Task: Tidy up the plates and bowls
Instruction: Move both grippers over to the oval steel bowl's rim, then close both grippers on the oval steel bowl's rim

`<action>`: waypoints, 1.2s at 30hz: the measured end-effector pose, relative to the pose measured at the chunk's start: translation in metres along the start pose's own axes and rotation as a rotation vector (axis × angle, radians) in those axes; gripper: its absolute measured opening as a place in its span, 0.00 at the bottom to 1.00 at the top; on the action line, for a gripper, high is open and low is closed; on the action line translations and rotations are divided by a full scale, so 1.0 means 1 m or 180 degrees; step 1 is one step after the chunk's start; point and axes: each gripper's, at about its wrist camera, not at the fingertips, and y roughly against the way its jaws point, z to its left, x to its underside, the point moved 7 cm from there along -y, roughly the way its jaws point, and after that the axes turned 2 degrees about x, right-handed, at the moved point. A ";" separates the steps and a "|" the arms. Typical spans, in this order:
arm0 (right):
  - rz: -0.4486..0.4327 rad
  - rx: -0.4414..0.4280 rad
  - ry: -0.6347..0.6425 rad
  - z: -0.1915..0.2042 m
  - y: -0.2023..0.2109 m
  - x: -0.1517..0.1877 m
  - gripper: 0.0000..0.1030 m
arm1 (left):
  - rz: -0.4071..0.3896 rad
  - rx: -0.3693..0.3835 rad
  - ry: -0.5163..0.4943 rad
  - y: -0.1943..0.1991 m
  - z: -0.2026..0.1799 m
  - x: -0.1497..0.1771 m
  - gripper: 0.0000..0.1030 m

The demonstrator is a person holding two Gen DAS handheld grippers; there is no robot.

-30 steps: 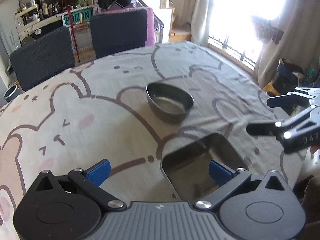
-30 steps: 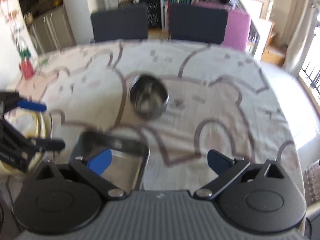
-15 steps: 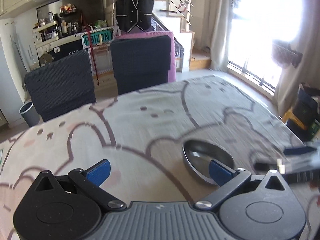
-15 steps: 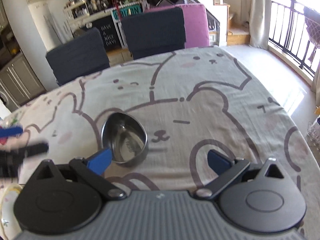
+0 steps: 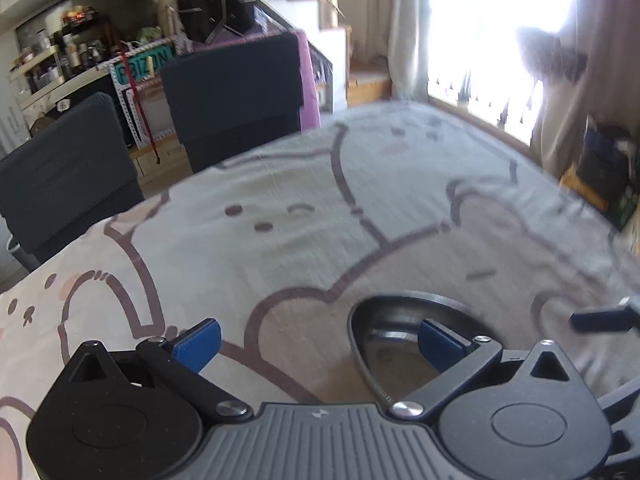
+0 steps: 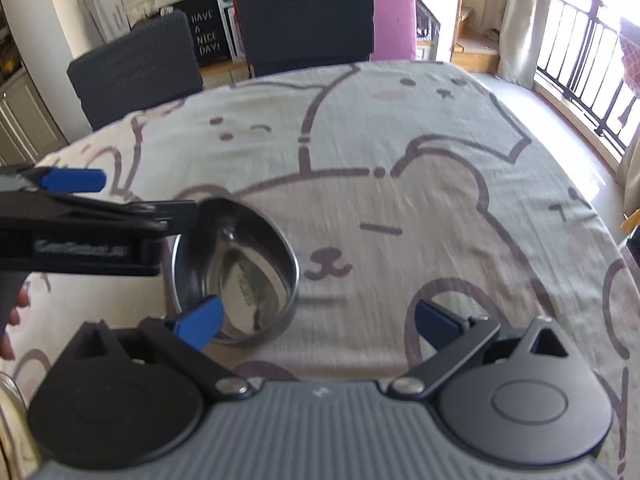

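Both claws wide open, holding nothing. Left claw (image 5: 318, 336) and right claw (image 6: 316, 318) each straddle rim of round stainless steel bowl (image 6: 240, 276) on bear-print tabletop (image 6: 400, 140). Risk: claws collide, or slick rim slips on closing.

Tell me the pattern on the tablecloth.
The tablecloth is pale cream, printed with brown-outlined cartoon bear faces and pink cheeks; the right wrist view shows it best.
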 end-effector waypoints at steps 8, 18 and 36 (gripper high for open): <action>0.0042 0.0215 0.0020 -0.011 -0.013 0.006 1.00 | 0.0012 -0.0261 -0.0242 -0.006 0.005 0.008 1.00; -0.0101 0.0608 0.0699 -0.005 -0.016 0.001 1.00 | 0.0149 -0.0245 -0.0228 0.006 0.020 0.019 0.99; 0.0280 -0.0147 0.0255 0.012 -0.015 -0.005 0.28 | 0.0322 0.0586 0.0558 0.011 0.011 0.035 0.13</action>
